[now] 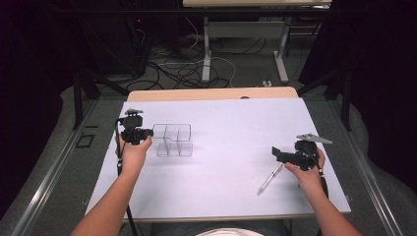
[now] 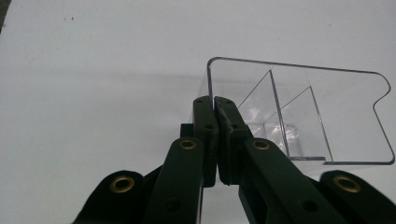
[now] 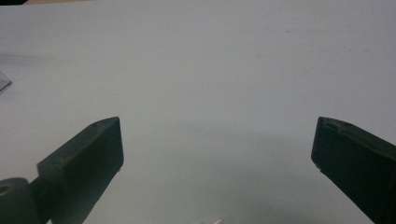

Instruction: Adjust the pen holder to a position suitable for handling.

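Note:
A clear plastic organizer (image 1: 172,140) with several compartments stands on the white table top (image 1: 236,123), left of centre. My left gripper (image 1: 147,132) is at its left end, with the jaws pressed together on the organizer's near wall. In the left gripper view the black jaws (image 2: 214,105) meet on the edge of the clear organizer (image 2: 303,116). My right gripper (image 1: 275,152) hovers at the right side of the table, jaws wide apart and empty (image 3: 217,140). A slim pen (image 1: 269,179) lies on the table just below and in front of the right hand.
The white sheet covers a wooden table whose far edge (image 1: 211,93) shows beyond it. Past the table, cables (image 1: 187,69) lie on the floor around the legs of another desk (image 1: 206,49). Metal rails (image 1: 54,167) run along both sides.

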Demonstrator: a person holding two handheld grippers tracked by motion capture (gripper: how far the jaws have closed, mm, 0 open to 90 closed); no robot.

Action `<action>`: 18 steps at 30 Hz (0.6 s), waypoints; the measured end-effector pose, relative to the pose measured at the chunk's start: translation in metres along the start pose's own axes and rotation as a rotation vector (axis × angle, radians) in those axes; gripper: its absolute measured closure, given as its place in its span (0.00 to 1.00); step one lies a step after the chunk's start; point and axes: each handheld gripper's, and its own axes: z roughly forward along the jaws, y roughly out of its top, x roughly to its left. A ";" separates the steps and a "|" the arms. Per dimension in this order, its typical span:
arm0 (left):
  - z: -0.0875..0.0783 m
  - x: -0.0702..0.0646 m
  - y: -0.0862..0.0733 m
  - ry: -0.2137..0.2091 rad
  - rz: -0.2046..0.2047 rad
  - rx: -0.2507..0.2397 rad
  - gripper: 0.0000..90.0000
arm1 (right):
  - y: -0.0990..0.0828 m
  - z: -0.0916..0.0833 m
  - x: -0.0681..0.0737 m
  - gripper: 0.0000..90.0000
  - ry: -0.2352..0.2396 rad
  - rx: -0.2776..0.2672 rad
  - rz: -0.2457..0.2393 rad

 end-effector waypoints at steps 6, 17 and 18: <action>-0.004 0.002 -0.010 -0.008 -0.019 -0.020 0.98 | 0.000 0.002 0.001 0.02 0.001 0.008 0.000; -0.005 0.010 -0.013 -0.080 -0.034 -0.079 0.90 | 0.000 0.002 0.001 0.02 0.000 0.006 0.002; -0.006 0.010 -0.014 -0.085 -0.028 -0.085 0.87 | 0.001 0.001 0.001 0.02 0.000 0.001 -0.004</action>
